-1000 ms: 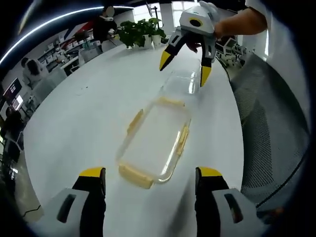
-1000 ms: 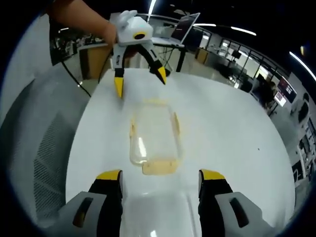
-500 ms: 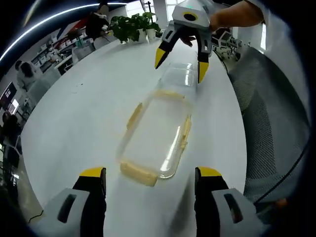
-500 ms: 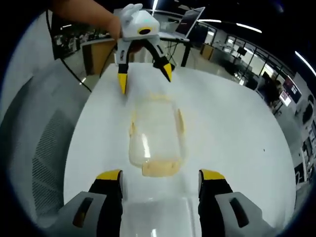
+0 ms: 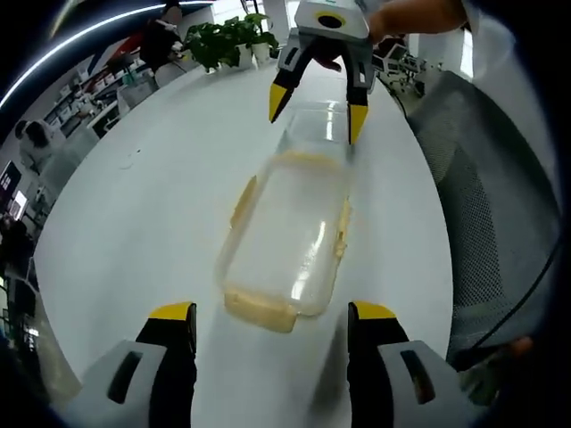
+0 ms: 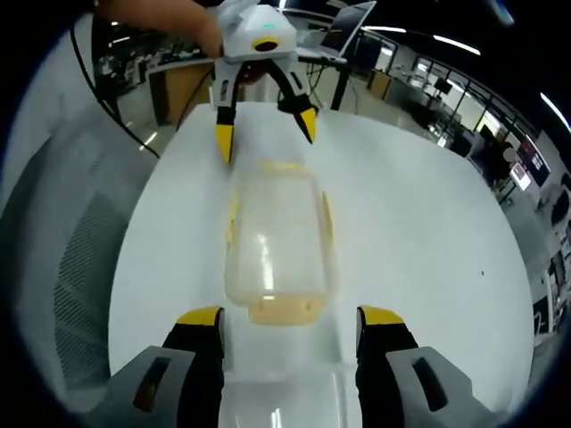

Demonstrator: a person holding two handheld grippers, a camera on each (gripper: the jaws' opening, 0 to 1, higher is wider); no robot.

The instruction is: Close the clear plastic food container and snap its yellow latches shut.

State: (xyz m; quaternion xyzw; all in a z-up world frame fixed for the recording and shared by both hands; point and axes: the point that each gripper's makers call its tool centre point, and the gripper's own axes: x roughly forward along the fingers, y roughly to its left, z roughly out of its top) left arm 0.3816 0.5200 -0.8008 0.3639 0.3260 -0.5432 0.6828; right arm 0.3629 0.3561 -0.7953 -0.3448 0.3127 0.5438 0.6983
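On table (image 5: 134, 205): unlatched container (image 5: 290, 236), my left gripper (image 5: 272, 334) and right gripper (image 6: 290, 334) both wide; risk, sliding if pressed unevenly.

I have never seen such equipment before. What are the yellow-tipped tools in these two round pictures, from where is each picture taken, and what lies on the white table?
A person holds a hand tool with two jaws in each hand, and a small camera rides on each tool.

In the left gripper view, the left gripper rises from the bottom, and the right gripper faces it from the far end.

The right gripper view looks the opposite way: the right gripper is at the bottom, the left gripper opposite.

Between them, on the white table, lies a clear plastic food container with yellow latches around it.

Both grippers are open and hold nothing.
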